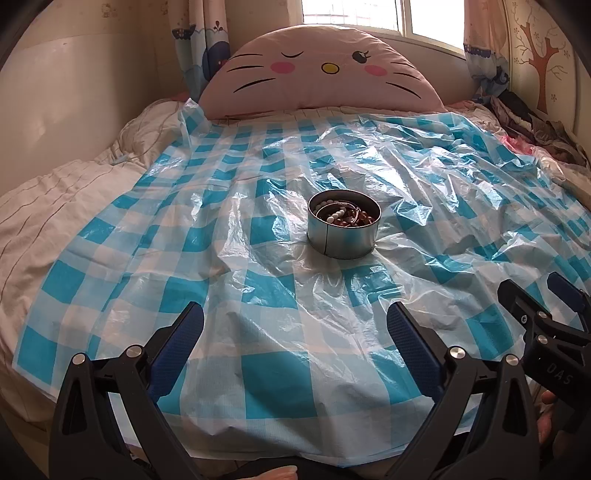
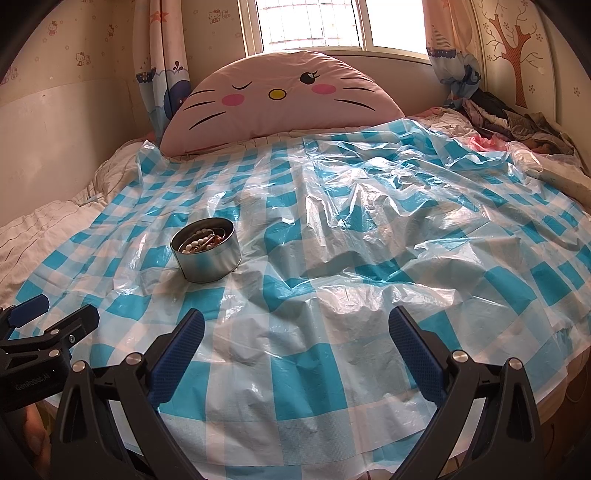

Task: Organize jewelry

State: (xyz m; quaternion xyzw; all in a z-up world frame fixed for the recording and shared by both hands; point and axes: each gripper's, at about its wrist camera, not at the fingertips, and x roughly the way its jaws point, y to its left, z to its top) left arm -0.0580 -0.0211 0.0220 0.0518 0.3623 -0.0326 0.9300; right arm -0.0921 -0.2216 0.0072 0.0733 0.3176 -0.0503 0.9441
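Jewelry (image 1: 345, 216) lies heaped in a round metal tin (image 1: 344, 229), straight ahead of the left gripper (image 1: 295, 334) and well beyond its fingertips; white beads, brown beads and a thin metal loop show inside. From the right gripper (image 2: 296, 334) the same tin (image 2: 207, 254) stands ahead and to the left, also well clear of the fingers.

The left gripper has its jaws spread wide with nothing between the blue pads (image 1: 413, 350); only the plastic sheet shows in the gap. The right gripper is likewise spread wide and holds nothing. Each shows in the other's view: the right gripper's fingers sit just off the left one's right side (image 1: 546, 306), and the left gripper appears at the right one's left side (image 2: 48, 317).

Beneath both, and running forward under the tin, a crinkled blue-and-white checked plastic sheet (image 1: 258, 295) covers the bed. Farther out to the left of it bare white quilted bedding (image 1: 55, 206) shows. At the far end, past the tin, a large pink cat-face cushion (image 1: 321, 77) leans below a bright window (image 1: 373, 14), with patterned curtains (image 1: 207, 48) either side. Far right, a pile of dark clothes (image 1: 528, 122) lies by a wall with a tree decal (image 1: 543, 62).
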